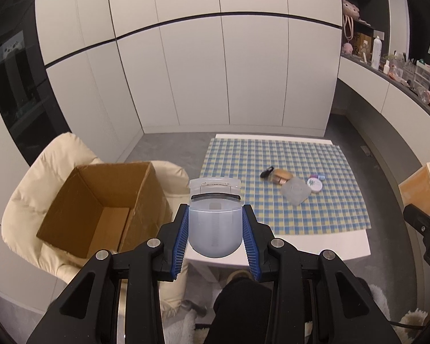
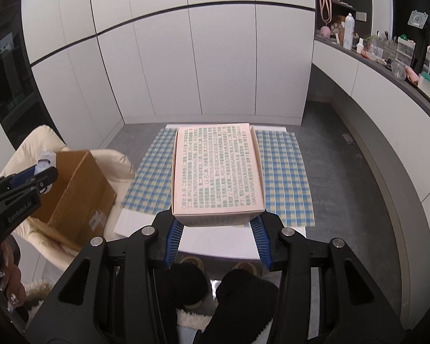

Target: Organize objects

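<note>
My left gripper [image 1: 215,209] is shut on a translucent pale-blue plastic eyelash curler [image 1: 215,229], held in the air between the open cardboard box [image 1: 100,200] and the table. In the right wrist view, this left gripper [image 2: 43,169] hovers by the cardboard box's [image 2: 77,189] top edge. My right gripper [image 2: 216,218] is shut on a pink carton [image 2: 218,169] printed with small text, held flat above the blue-and-yellow checked cloth [image 2: 283,177]. On the cloth [image 1: 301,218] lie a black item [image 1: 266,172], a brown bottle [image 1: 281,176], a grey pouch [image 1: 296,190] and a white round tin [image 1: 315,185].
The cardboard box sits on a cream padded chair [image 1: 28,200] left of the white table [image 1: 315,246]. The person's dark-clad legs and slippers show below the table edge. White cupboards stand behind; a cluttered counter [image 2: 387,66] runs along the right wall.
</note>
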